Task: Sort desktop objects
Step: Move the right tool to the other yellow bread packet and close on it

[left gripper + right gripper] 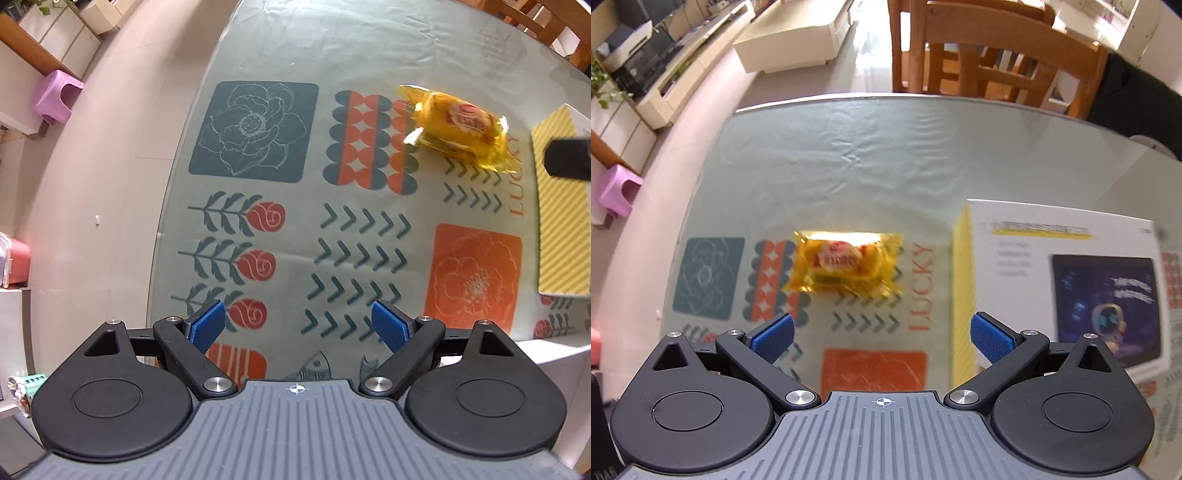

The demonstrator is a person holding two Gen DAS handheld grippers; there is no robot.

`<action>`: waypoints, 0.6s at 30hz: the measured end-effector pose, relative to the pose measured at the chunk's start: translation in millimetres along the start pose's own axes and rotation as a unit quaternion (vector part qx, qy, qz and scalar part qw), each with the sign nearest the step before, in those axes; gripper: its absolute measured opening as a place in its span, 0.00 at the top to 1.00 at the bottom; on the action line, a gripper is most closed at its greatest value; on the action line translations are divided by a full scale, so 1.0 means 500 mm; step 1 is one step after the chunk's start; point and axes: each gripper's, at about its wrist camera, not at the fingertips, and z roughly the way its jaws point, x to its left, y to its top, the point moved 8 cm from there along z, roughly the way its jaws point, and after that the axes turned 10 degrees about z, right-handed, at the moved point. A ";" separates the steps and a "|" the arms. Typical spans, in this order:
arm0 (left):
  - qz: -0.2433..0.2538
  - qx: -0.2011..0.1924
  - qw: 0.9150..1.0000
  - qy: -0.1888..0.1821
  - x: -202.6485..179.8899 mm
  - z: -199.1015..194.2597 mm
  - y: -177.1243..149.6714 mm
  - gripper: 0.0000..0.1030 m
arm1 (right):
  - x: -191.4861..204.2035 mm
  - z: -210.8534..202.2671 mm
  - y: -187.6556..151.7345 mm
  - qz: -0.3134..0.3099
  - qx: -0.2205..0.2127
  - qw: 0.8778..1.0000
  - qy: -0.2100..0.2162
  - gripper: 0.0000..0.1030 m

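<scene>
Hovering both grippers, left gripper [297, 325] and right gripper [883, 334], fingers spread wide and empty, you're lining up on the yellow snack packet [846, 264] lying on the worktop [849, 155] beside the box [1067, 280].

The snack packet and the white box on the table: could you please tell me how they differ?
The snack packet is a soft, crinkled, glossy yellow wrapper; the box is rigid, flat and white with a yellow side. The packet is much smaller than the box. Both lie on the tablecloth, apart, neither held.
</scene>
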 end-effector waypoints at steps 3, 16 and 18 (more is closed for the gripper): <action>-0.003 0.006 1.000 -0.002 0.007 0.018 0.012 0.00 | 0.018 0.036 0.016 0.004 0.012 1.000 0.003 0.00; 0.003 0.022 1.000 -0.010 0.009 0.060 0.024 0.00 | 0.067 0.121 0.054 0.021 0.015 1.000 -0.013 0.00; 0.003 0.025 1.000 -0.008 0.010 0.065 0.022 0.00 | 0.067 0.133 0.054 0.026 0.015 0.999 -0.021 0.00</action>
